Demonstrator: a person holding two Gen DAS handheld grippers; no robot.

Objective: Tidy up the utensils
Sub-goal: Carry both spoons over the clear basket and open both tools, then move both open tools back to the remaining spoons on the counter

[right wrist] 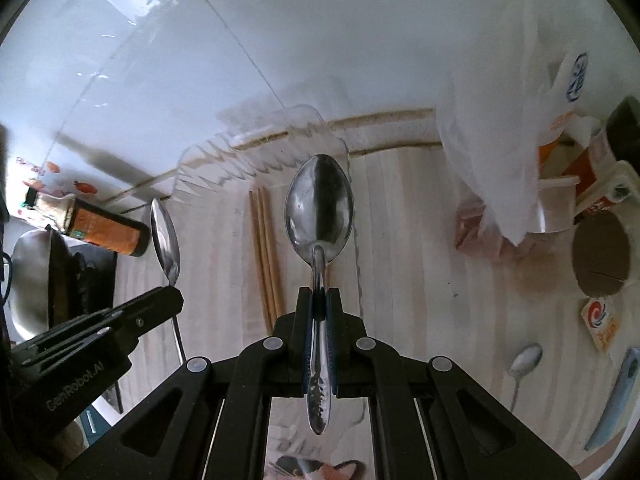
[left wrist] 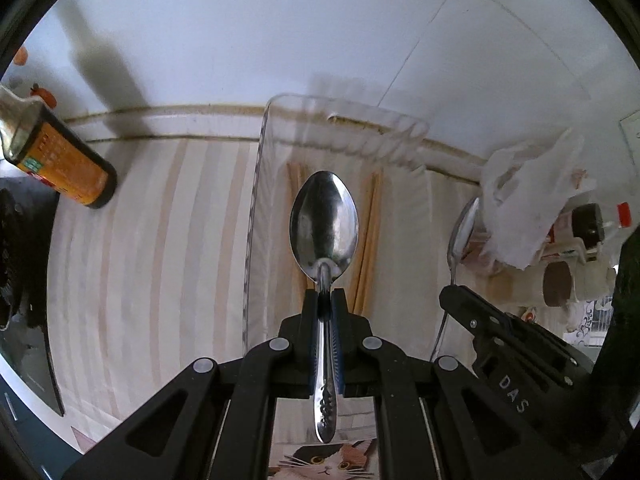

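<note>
Right wrist: right gripper [right wrist: 319,300] clamps spoon [right wrist: 319,208]; left gripper [right wrist: 160,300] too, marked "GenRobot.AI"

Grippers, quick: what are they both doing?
Left gripper: closed on a metal spoon.
Right gripper: closed on another metal spoon.

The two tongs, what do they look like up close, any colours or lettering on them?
Both the left tongs and the right tongs are matte black, with angular linkage arms joined by round grey pivot caps and blue ribbed pads lining the inner faces. Seen side-on, one body bears white "DAS" lettering, the other "GenRobot.AI". No cables or sleeves show.
</note>
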